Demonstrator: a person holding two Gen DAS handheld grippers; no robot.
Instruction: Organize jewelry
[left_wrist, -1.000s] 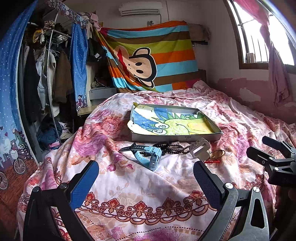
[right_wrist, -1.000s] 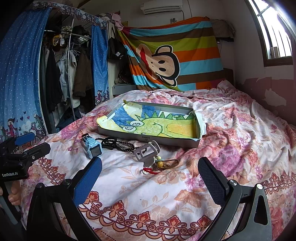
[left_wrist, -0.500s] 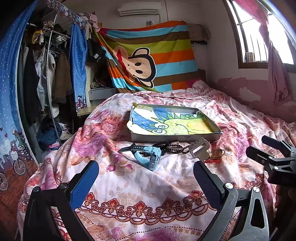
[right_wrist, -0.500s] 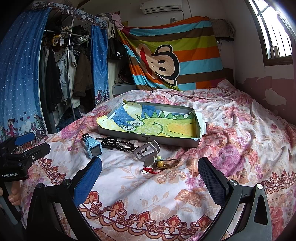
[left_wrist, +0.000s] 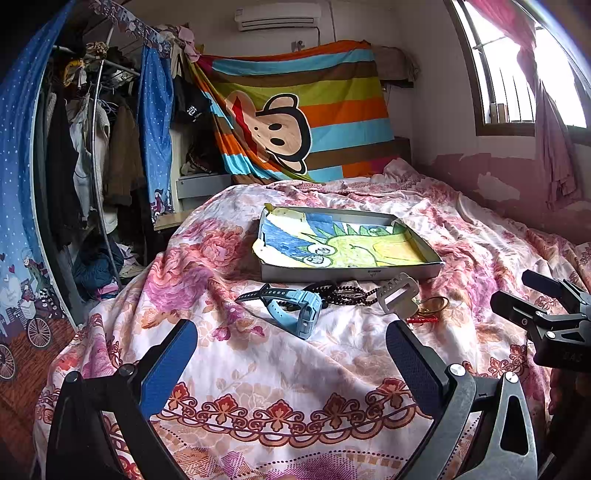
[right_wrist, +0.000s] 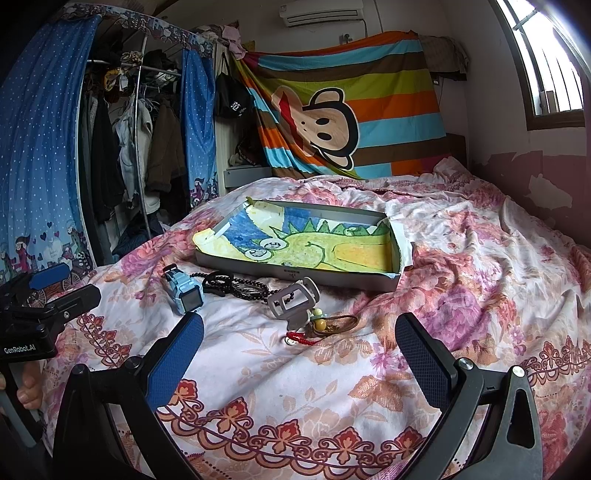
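Observation:
On the floral bedspread lies a row of jewelry in front of a shallow grey tray lined with a crayon drawing. From left to right: a light blue watch, a black bead necklace, a grey watch, and a brown cord bracelet with beads and a red string. My left gripper hovers open, short of the blue watch. My right gripper is open too, just short of the red string, holding nothing.
A clothes rack with blue dotted curtains stands to the left of the bed. A striped monkey blanket hangs on the back wall. A window is at the right. Each gripper shows at the edge of the other's view.

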